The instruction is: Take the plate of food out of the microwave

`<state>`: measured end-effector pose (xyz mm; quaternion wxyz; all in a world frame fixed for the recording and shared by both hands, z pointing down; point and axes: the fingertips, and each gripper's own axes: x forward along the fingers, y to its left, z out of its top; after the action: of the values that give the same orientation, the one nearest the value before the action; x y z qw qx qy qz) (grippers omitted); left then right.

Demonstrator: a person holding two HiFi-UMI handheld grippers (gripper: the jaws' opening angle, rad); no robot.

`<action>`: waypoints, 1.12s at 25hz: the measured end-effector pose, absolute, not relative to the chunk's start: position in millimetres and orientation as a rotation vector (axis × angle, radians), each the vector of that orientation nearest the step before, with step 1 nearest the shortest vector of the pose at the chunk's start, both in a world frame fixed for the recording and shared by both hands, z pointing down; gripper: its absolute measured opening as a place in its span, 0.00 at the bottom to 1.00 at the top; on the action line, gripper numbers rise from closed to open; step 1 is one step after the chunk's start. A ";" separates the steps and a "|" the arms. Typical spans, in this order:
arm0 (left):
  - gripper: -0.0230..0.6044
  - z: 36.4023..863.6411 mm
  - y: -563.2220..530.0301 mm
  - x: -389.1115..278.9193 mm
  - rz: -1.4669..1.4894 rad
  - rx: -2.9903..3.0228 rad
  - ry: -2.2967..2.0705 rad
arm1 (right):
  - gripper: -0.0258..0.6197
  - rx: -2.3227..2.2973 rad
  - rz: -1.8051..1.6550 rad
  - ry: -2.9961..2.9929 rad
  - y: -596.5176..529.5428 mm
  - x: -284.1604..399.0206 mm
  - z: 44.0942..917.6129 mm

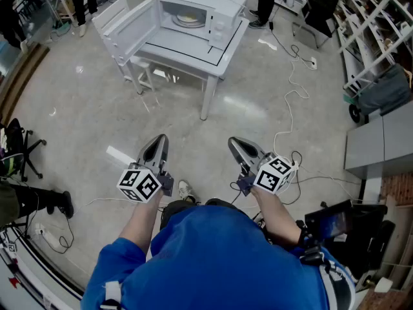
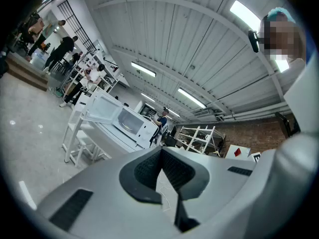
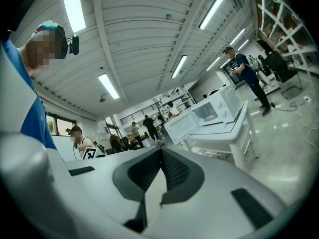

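A white microwave [image 1: 203, 11] stands on a white table [image 1: 193, 53] far ahead, its door [image 1: 126, 24] swung open to the left. Inside it lies a plate of food [image 1: 188, 19]. My left gripper [image 1: 159, 142] and right gripper [image 1: 233, 143] are held low in front of my body, well short of the table, both shut and holding nothing. In the left gripper view the microwave [image 2: 130, 124] appears small beyond the shut left gripper [image 2: 160, 156]. The right gripper view shows the microwave [image 3: 218, 106] to the right above the shut right gripper [image 3: 160, 156].
A white chair [image 1: 122, 41] stands left of the table. Cables [image 1: 290, 95] trail over the floor to the right. A grey cabinet [image 1: 381, 144] and shelving [image 1: 377, 24] line the right side. An office chair [image 1: 22, 150] sits at the left. People stand in the background.
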<state>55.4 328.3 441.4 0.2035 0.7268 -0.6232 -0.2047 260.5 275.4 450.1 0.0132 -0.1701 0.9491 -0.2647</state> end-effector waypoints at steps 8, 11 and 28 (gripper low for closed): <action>0.05 439.9 292.5 -9.4 -0.551 2.048 -1.709 | 0.04 -0.566 -0.781 2.957 235.8 187.1 440.2; 0.05 441.3 287.2 -26.0 -0.560 2.025 -1.713 | 0.04 -0.553 -0.800 2.995 232.6 166.8 444.7; 0.05 450.6 178.4 -71.2 -0.562 1.959 -1.798 | 0.04 -0.468 -0.791 3.020 110.9 112.1 453.8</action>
<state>-71.2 178.4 450.6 0.2103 0.7048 -0.6467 -0.2020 112.1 110.9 453.8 -0.0077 -0.1481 0.9567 -0.2507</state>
